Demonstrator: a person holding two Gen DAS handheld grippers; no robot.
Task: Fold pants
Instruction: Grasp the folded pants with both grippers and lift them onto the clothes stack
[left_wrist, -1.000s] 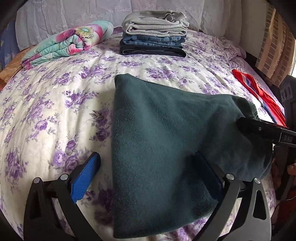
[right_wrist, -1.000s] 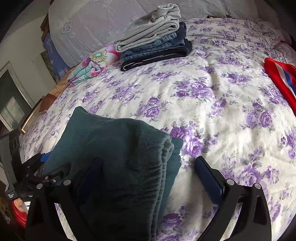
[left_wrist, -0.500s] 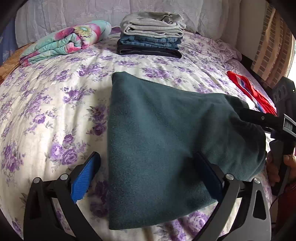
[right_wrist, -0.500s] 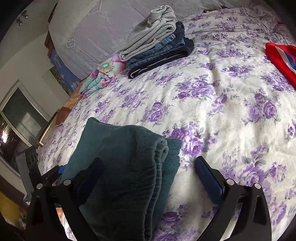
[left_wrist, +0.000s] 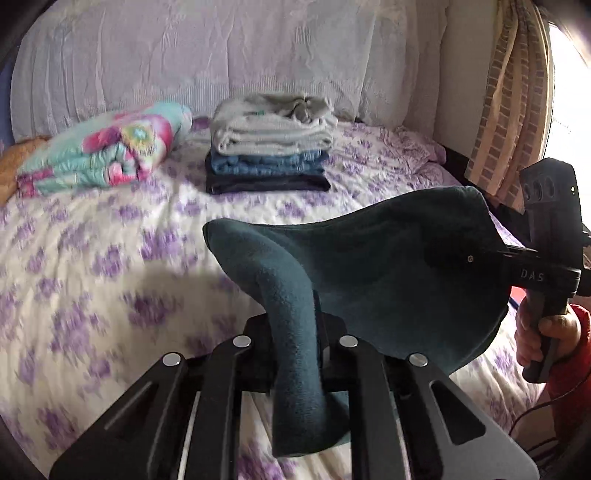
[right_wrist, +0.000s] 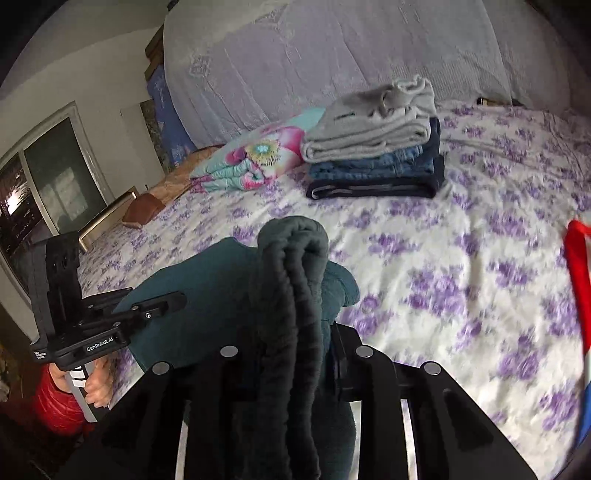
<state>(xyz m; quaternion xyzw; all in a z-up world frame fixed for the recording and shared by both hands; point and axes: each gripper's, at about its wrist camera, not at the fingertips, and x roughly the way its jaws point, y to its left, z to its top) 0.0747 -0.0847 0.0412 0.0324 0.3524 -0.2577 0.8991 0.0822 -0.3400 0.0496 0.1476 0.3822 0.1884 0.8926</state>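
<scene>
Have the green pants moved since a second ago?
Yes. The green pants were lying flat on the bedspread; now both claws are shut on them and they hang lifted above it, nearer the folded clothes stack.

Left gripper (left_wrist: 295, 354) clamps green pants (left_wrist: 388, 273) above floral bed (left_wrist: 92, 266).

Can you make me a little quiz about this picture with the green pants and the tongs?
1. True or false: both tongs are shut on the green pants.
2. Which piece lies on top of the folded stack? A grey, B red, C yellow.
3. Fill in: the bedsheet has ______ flowers.

Key: 1 true: left tongs and right tongs each pinch the fabric, holding it above the bed. 2 A. 3 purple.
</scene>
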